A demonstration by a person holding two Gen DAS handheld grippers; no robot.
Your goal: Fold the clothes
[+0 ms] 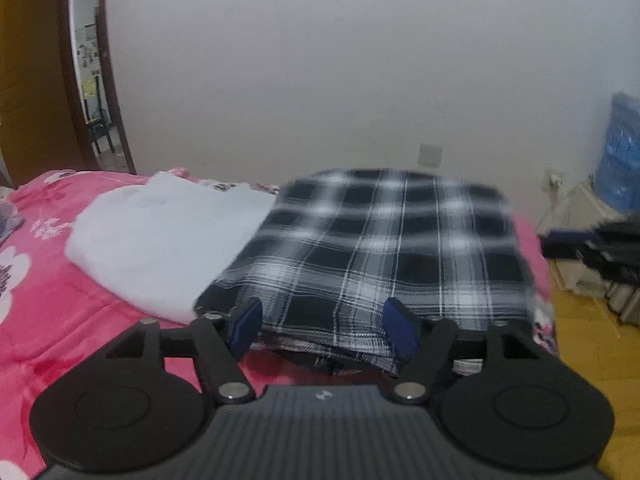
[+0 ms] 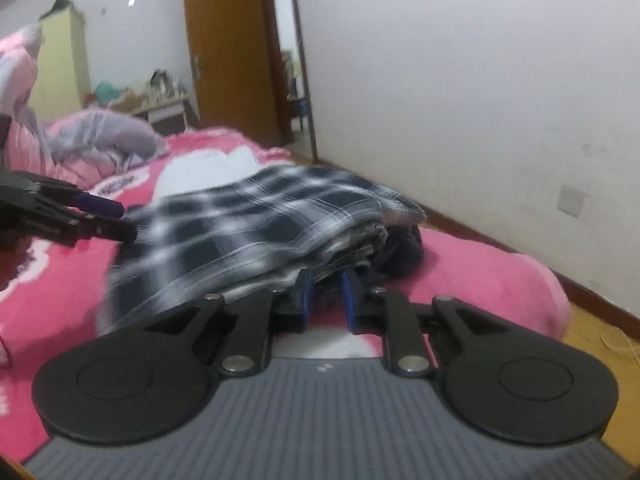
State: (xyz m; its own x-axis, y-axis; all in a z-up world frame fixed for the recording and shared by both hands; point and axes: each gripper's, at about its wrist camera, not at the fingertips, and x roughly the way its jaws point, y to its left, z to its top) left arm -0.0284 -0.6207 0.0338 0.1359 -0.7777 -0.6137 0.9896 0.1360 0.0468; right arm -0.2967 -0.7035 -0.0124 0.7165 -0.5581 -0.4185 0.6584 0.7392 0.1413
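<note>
Lying folded on pink bed (image 1: 60, 320), plaid shirt (image 1: 380, 248) beside white garment (image 1: 160, 240). Left hand-held gripper (image 1: 322, 326) level, jaws wide at shirt's near edge. Right hand-held gripper (image 2: 326, 300) low, jaws narrow, gap showing, at side edge.

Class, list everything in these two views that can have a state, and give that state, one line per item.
Plaid garment: folded, lying on the bed.
White garment: folded, beside the plaid one, its edge under it.
Left gripper: open, at the plaid garment's near edge.
Right gripper: narrowly open, nothing visibly clamped.
Door: open.
Bed cover: spread flat.
</note>
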